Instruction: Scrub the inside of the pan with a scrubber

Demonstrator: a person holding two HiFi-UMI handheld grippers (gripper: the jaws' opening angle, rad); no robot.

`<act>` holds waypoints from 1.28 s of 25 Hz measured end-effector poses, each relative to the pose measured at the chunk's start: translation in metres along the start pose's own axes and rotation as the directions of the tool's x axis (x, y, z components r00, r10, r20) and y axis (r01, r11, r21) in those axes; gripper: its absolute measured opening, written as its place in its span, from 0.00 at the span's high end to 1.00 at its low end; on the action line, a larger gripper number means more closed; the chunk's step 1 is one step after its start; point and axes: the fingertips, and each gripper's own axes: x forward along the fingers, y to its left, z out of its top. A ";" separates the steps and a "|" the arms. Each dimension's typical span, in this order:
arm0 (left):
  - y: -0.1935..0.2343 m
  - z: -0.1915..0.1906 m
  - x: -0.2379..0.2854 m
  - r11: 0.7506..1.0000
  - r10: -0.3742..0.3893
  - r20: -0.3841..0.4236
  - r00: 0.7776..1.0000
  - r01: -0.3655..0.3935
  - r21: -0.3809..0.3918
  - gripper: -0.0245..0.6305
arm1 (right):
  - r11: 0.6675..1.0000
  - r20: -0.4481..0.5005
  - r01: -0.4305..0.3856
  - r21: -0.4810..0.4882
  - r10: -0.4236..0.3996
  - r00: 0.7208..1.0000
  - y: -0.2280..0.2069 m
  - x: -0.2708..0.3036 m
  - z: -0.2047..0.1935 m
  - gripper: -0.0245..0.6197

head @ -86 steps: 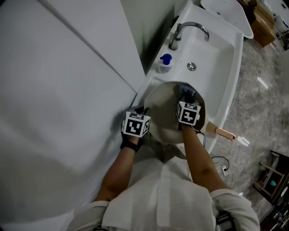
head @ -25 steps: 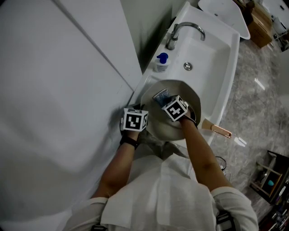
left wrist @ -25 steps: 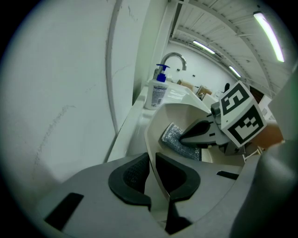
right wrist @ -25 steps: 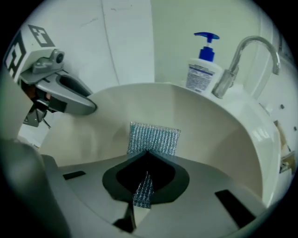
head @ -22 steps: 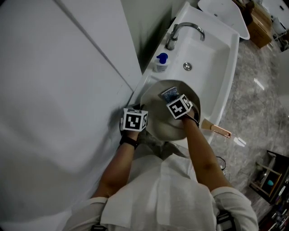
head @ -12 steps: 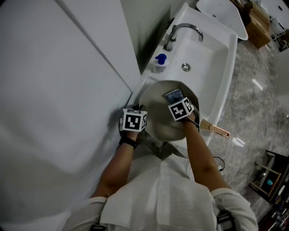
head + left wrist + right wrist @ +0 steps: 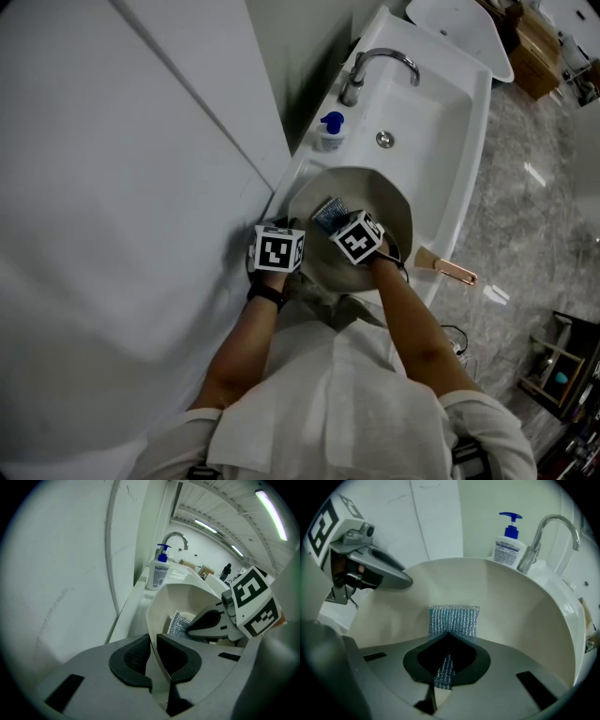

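Where pressed flat to the inner wall of the cream pan (image 7: 520, 606), shows a silver mesh scrubber (image 7: 453, 619) pinched in the closed jaws of the right gripper (image 7: 449, 632). Shows the left gripper (image 7: 153, 641) with jaws clamped on the pan's rim. Places the pan over the near end of a white sink (image 7: 441, 112), with soap bottle (image 7: 329, 131) and tap (image 7: 375, 67) beyond.

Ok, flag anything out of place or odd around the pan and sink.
Nothing stands out. The left gripper clamps the pan by its rim, the right gripper presses the scrubber on its inner wall, and the soap bottle stands upright beside the faucet.
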 end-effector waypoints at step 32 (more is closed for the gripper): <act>0.000 -0.001 0.001 1.000 0.000 -0.005 1.000 0.000 -0.015 0.88 | 0.981 -0.269 0.163 -0.104 -0.186 0.945 -0.060 -0.017 -0.050 0.94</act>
